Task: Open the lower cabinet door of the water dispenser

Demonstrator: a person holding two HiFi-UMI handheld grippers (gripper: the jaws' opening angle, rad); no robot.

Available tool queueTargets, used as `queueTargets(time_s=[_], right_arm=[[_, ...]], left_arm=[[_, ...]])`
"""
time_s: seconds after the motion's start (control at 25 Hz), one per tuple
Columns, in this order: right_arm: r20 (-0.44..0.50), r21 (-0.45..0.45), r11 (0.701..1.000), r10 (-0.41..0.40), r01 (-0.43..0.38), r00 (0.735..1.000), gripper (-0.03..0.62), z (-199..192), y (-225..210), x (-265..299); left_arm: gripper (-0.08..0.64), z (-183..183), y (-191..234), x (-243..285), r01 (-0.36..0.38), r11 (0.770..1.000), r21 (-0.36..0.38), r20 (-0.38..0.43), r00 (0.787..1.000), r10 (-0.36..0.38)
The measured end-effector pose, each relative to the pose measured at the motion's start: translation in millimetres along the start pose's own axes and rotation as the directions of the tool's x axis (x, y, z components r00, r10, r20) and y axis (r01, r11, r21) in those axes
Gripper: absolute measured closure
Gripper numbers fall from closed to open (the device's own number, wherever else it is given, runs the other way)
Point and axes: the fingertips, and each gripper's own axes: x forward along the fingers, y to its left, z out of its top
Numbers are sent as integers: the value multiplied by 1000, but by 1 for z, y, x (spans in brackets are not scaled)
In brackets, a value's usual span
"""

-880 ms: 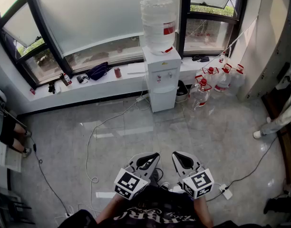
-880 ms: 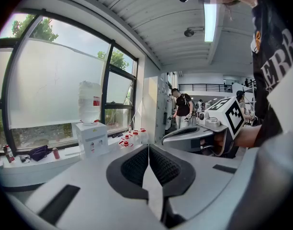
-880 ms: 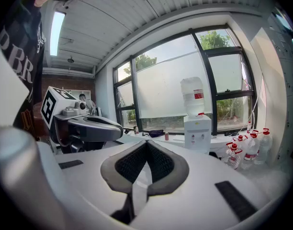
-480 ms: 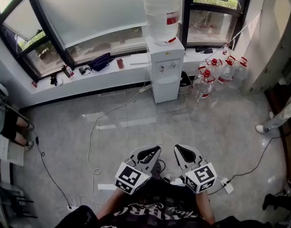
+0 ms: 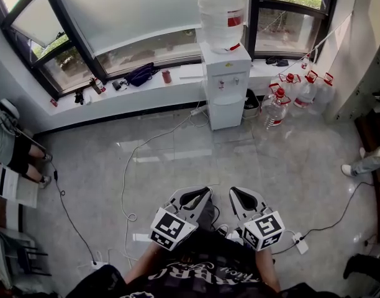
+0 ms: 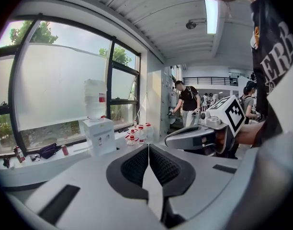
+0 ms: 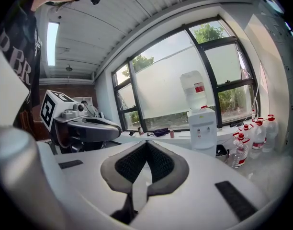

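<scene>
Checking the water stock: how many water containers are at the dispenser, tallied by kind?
Large bottle on top of the dispenser: 1
Red-capped jugs beside it: 4
Total: 5

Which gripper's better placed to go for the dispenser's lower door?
Right, marginally. The right gripper lines up almost straight below the lower cabinet door in the head view; the left gripper sits further left. Both are shut, empty and far across the floor from it.
</scene>
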Motion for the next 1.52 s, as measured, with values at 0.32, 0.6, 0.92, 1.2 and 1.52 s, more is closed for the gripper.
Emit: queueTargets(time_s=[0.32, 0.6, 0.92, 1.2, 1.52], right_arm=[[-2, 16, 999, -33, 33, 999, 579, 9, -37, 27], [-31, 35, 996, -77, 78, 997, 578, 25, -89, 81], [-46, 87, 986, -138, 141, 989, 579, 56, -148, 167], [-65, 90, 977, -187, 192, 980, 578, 79, -182, 239], [-105, 93, 969, -221, 231, 970, 578, 84, -200, 277]], left_arm=[[540, 1, 39, 29, -17, 1000, -22, -5, 1000, 17], [540, 15, 100, 90, 30, 999, -36, -11, 999, -31], [540, 43, 188, 156, 124, 992, -6, -24, 992, -124], [540, 45, 266, 191, 169, 986, -5, -33, 985, -169], [540, 43, 313, 212, 218, 976, -2, -45, 975, -218]])
